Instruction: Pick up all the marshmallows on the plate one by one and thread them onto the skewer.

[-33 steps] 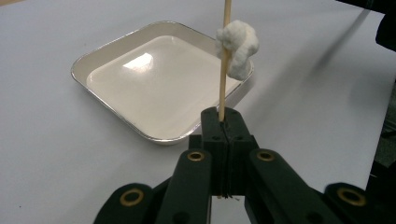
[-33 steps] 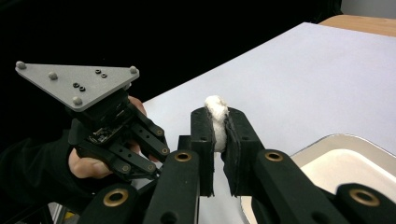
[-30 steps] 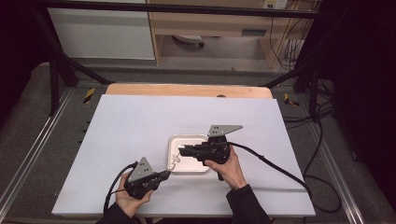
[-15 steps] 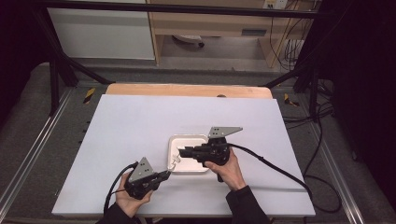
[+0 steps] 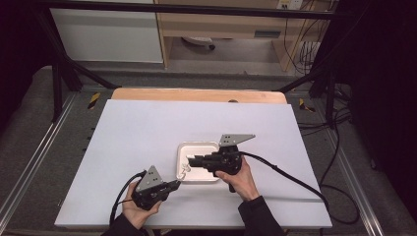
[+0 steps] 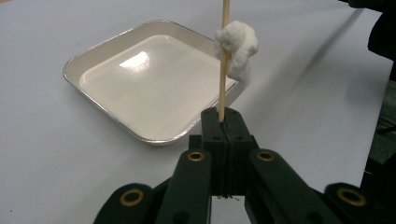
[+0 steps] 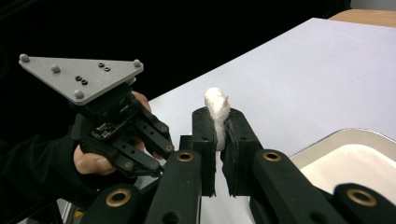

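The white square tray with the metal rim lies on the white table, and I give all places relative to this tray.

The left gripper is at the tray's near-left corner, just outside the rim, in the person's left hand. In the left gripper view its jaws are pressed together on the lower end of a thin wooden stick. The stick stands up from the jaws, and its upper part goes out of the picture. In that view the tray lies behind the stick. A white cotton wad sits on the stick, above the tray's near corner as this camera sees it.

The right gripper lies over the right half of the tray, with its jaws pointing toward the tray's left side, and the right hand holds it from the near-right side of the tray. In the right gripper view the two jaws pinch a piece of white cotton, which rises a little above the jaw tips. A narrow gap stays between the lower parts of the jaws. In the same view, a corner of the tray is at the lower right, and the left gripper's body with its grey three-cornered plate is on the far side of the cotton.

I cannot tell whether the cotton in the right jaws is joined to the wad on the stick.
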The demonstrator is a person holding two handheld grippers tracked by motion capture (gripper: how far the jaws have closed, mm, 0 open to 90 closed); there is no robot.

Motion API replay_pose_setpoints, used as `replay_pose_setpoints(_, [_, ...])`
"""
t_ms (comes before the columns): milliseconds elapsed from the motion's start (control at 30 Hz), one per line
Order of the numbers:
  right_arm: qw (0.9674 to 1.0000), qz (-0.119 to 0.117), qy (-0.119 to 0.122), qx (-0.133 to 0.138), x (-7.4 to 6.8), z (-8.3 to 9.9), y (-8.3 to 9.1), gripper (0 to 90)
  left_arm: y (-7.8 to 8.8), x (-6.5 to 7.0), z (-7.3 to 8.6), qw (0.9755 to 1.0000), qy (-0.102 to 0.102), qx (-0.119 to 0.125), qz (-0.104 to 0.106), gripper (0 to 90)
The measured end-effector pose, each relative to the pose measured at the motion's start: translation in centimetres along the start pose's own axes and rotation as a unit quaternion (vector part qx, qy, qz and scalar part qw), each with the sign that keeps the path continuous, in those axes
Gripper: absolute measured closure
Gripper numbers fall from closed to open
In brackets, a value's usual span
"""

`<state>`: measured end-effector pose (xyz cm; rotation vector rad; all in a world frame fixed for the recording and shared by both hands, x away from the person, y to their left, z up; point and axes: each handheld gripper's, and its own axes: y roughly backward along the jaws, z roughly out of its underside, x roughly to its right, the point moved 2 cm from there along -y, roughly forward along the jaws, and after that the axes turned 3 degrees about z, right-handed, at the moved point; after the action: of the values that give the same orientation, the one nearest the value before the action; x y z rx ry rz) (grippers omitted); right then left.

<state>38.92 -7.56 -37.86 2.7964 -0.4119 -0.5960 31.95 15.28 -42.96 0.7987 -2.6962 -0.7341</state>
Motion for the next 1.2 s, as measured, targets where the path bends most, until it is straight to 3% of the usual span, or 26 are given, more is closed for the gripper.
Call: replay_pose_setpoints(1200, [1.0,-0.006,-0.004,-0.005,0.11,0.58,-0.43,85.3,-0.01,-0.01,-0.01,0.9999,-0.006,-0.008,-0.007,89.1])
